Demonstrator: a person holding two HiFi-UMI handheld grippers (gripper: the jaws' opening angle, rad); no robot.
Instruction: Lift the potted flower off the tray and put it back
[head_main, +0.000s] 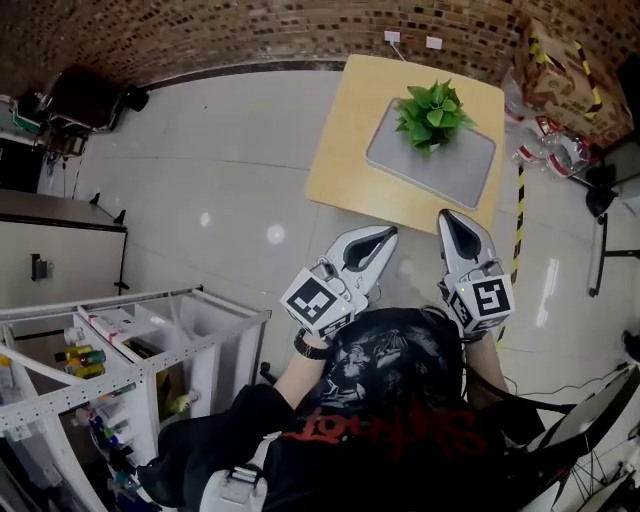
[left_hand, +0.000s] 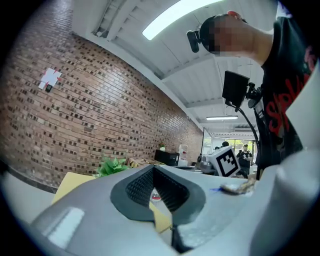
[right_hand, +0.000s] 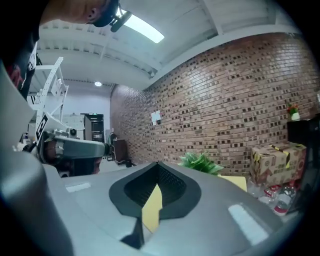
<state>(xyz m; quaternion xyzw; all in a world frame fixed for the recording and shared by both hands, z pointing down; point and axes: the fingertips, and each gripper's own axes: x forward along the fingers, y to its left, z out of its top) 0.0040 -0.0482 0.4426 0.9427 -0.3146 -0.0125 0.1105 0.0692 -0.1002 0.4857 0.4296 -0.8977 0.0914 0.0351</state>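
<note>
The potted flower (head_main: 432, 115), a bushy green plant, stands on the far part of a grey tray (head_main: 470, 160) on a small wooden table (head_main: 340, 150). Both grippers hover over the floor in front of the table's near edge, well short of the tray. My left gripper (head_main: 388, 232) is shut and empty, angled toward the table. My right gripper (head_main: 445, 214) is shut and empty too, its tip just at the table's near edge. The left gripper view shows the shut tips (left_hand: 152, 167) with the plant (left_hand: 112, 166) far off to the left. Past the tips (right_hand: 157, 164) in the right gripper view, the plant (right_hand: 200, 161) sits ahead to the right.
A cardboard box with black-yellow tape (head_main: 560, 65) and loose plastic bottles (head_main: 550, 145) lie right of the table by the brick wall. A white metal rack (head_main: 120, 350) with bottles stands at the lower left. Striped tape (head_main: 519, 220) marks the floor beside the table.
</note>
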